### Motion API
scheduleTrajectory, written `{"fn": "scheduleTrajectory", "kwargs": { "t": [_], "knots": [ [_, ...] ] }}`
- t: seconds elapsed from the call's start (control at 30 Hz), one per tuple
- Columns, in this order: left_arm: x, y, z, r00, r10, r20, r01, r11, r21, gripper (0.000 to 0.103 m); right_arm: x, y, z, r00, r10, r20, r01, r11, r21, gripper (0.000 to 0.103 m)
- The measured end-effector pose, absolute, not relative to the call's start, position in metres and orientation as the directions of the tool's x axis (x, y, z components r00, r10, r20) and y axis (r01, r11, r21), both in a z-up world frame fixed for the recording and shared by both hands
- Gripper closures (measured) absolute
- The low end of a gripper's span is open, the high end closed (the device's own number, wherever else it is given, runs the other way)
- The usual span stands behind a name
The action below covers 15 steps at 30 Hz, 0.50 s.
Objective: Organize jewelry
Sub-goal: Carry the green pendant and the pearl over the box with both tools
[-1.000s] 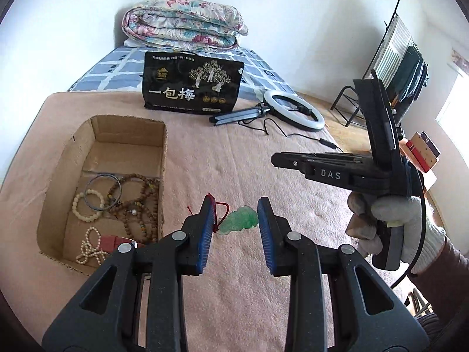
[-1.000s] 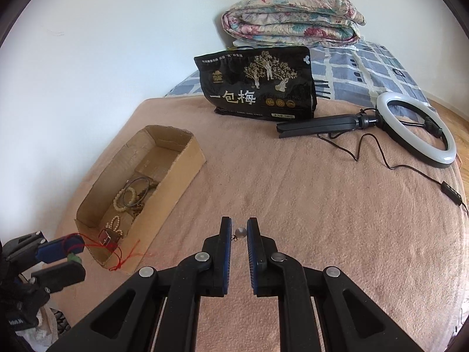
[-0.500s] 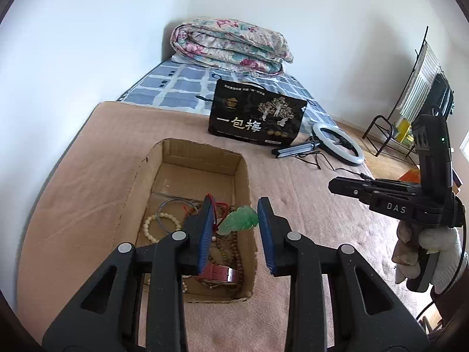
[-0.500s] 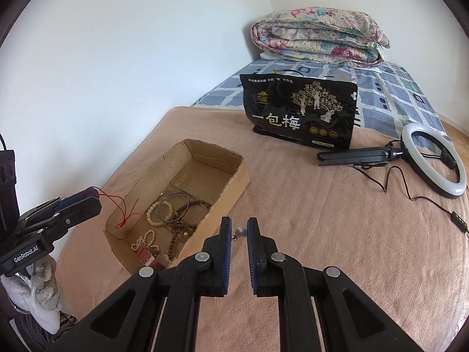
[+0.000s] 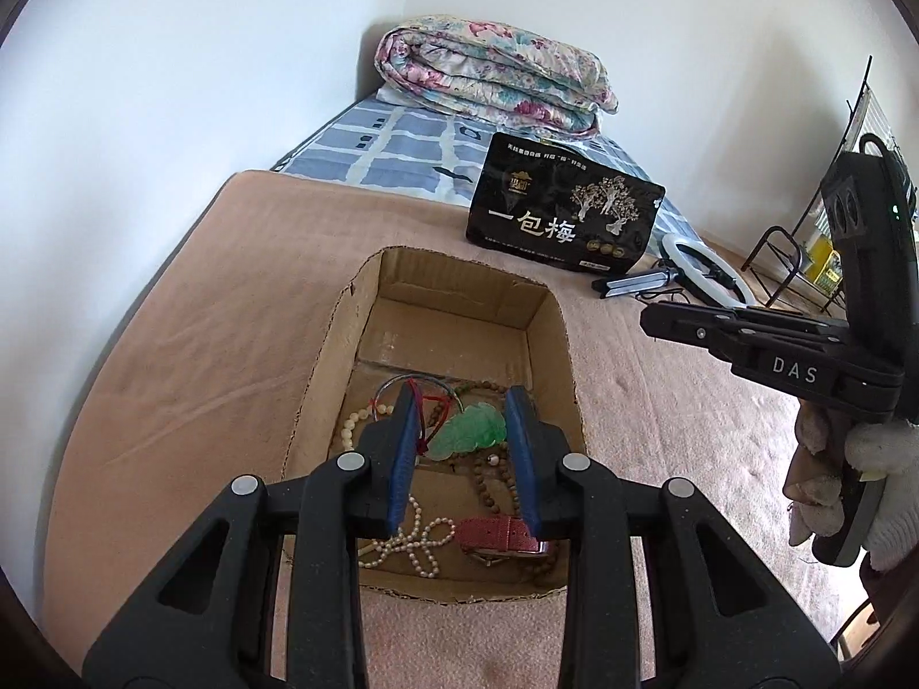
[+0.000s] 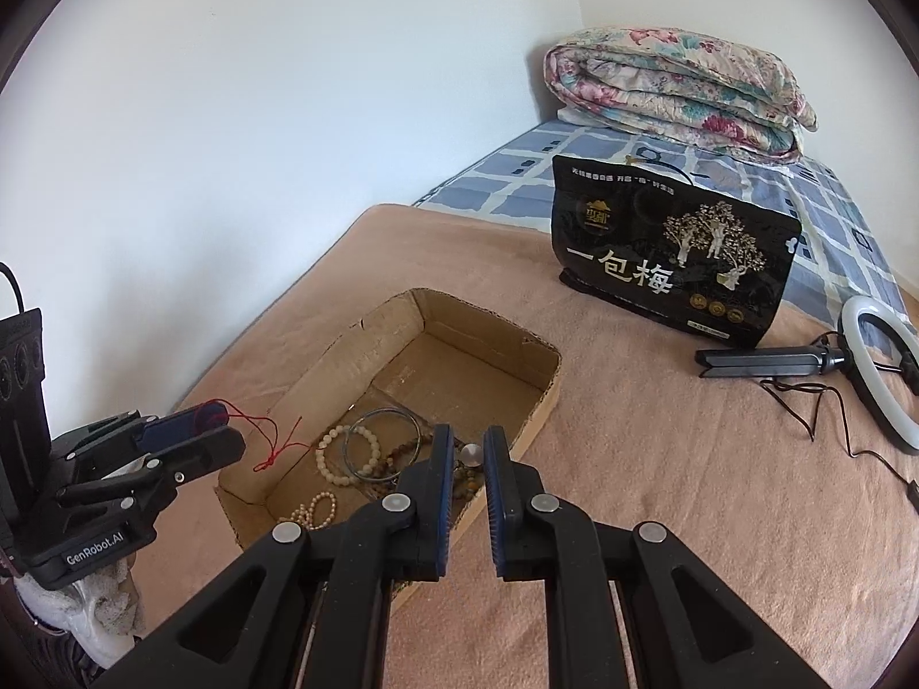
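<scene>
My left gripper (image 5: 459, 419) is shut on a green jade pendant (image 5: 468, 432) with a red cord and holds it above the open cardboard box (image 5: 339, 344). The box holds bead bracelets (image 5: 350, 430), a metal bangle (image 6: 379, 451), a pearl strand (image 5: 413, 540) and a pink strap (image 5: 499, 534). My right gripper (image 6: 466, 456) is shut on a small silver bead earring (image 6: 472, 453) over the box's near right rim (image 6: 540, 402). The left gripper (image 6: 189, 436) shows at left in the right wrist view, red cord (image 6: 270, 436) trailing.
The box sits on a pink blanket (image 5: 201, 316) over a bed. A black snack bag (image 5: 563, 218) stands behind it, with a ring light on a small tripod (image 6: 873, 367) and its cable to the right. A folded floral quilt (image 5: 494, 74) lies at the headboard end.
My left gripper has carried the pendant left from the blanket to over the box. My right gripper has moved with the earring toward the box's right rim.
</scene>
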State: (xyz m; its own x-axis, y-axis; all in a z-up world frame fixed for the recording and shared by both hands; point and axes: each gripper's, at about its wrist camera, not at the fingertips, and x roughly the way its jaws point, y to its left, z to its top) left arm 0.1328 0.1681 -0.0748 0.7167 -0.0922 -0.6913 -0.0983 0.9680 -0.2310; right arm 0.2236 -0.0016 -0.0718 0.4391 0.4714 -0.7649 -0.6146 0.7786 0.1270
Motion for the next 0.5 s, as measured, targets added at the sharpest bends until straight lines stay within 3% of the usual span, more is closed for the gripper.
{"fn": "scheduleTrajectory", "kwargs": {
  "t": [0.5],
  "knots": [
    [0.136, 0.166, -0.086, 0.701, -0.076, -0.709, -0.102, 0.973, -0.205, 0.074, 0.241, 0.034, -0.087, 0.450, 0.444, -0.775, -0.612, 0.785, 0.094, 0.095]
  ]
}}
